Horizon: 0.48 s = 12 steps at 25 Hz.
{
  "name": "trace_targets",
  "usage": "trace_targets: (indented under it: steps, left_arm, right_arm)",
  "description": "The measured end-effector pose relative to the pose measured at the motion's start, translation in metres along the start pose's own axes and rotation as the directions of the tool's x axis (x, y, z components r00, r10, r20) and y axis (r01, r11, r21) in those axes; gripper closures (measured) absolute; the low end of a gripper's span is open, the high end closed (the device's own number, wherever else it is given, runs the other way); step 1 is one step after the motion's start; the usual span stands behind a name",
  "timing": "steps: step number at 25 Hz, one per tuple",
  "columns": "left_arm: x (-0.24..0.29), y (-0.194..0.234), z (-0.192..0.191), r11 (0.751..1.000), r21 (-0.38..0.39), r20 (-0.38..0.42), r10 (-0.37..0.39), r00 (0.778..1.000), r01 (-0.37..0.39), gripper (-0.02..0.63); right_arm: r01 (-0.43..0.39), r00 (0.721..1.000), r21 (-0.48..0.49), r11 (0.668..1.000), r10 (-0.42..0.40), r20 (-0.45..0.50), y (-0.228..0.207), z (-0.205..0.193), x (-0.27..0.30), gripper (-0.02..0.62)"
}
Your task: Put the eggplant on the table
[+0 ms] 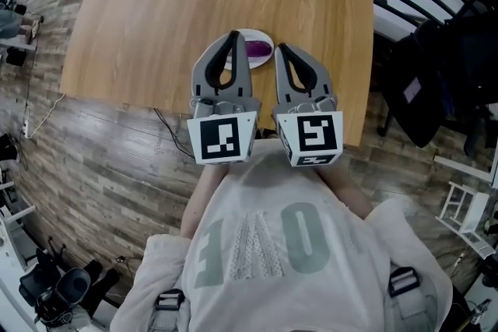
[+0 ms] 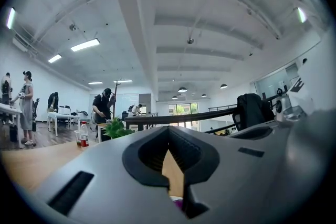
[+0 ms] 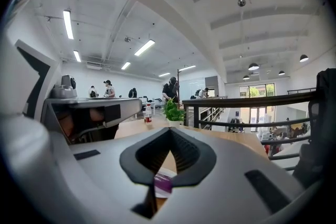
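eggplant [image 1: 260, 50], purple, lies on a white plate [image 1: 250, 33] on the wooden table [image 1: 156, 12]. it sits just ahead of both tools, in the gap between their front ends, to the right of the left gripper [image 1: 233, 35] tip and to the left of the right gripper [image 1: 280, 47] tip. neither tool touches it.

left gripper is clenched, its two jaws meeting at the tips with nothing between them; through the opening behind the tips its own view shows bare table wood and a sliver of purple low down. right gripper is likewise closed tip to tip and empty, and its own view shows the plate edge and a patch of purple low in the opening, below the line of the jaws.

the two tools are held side by side, close together, near the table's near edge, both pointing across it. far ahead of them, at the opposite side of the table, stand a bottle [image 3: 148, 114] and a potted plant [image 3: 173, 109].
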<state>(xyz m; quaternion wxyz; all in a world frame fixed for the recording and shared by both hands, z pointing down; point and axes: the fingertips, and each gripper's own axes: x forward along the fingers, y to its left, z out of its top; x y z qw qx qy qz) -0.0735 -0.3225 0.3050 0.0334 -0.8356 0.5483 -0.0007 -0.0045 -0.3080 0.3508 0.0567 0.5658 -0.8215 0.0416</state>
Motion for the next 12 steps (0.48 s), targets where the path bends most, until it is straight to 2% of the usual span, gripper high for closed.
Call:
trace_targets:
  steps: [6,12]
  left_arm:
    - [-0.0011,0.0014,-0.0024,1.000,-0.015,-0.003,-0.012,1.000,0.012,0.597]
    - [0.0008,0.0069,-0.0032,0.998,-0.061,-0.007,-0.011,1.000,0.011,0.597]
  right_arm:
    - [0.010,1.000,-0.011,1.000,-0.010,0.004,0.0002,-0.0002,-0.0020,0.577]
    - [0.001,1.000,-0.022,1.000,-0.002,-0.018,0.0059,-0.0022,0.0012,0.577]
